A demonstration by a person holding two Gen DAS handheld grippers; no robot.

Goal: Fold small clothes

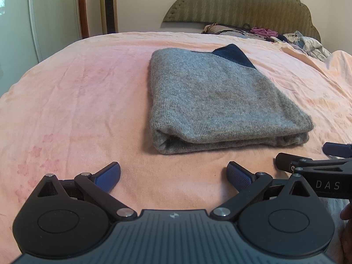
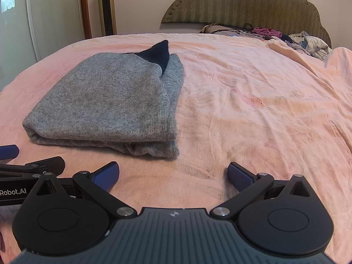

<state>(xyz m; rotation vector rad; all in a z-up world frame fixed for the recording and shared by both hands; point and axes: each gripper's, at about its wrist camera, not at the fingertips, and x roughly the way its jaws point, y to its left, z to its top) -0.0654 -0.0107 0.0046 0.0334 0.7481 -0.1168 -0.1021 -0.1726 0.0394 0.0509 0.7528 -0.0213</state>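
Soft daylight, sharp focus, fisheye-curved edges

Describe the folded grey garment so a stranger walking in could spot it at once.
Start from the bed's pink sheet. Out in the open middle, apart from the loose clothes pile by the headboard, lies the grey knit garment. It alone is folded flat, with a dark navy corner poking out at its far end.

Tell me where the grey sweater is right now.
The grey sweater lies folded on the pink bedsheet, just beyond both open grippers: centre-right in the left wrist view, left of centre in the right wrist view.
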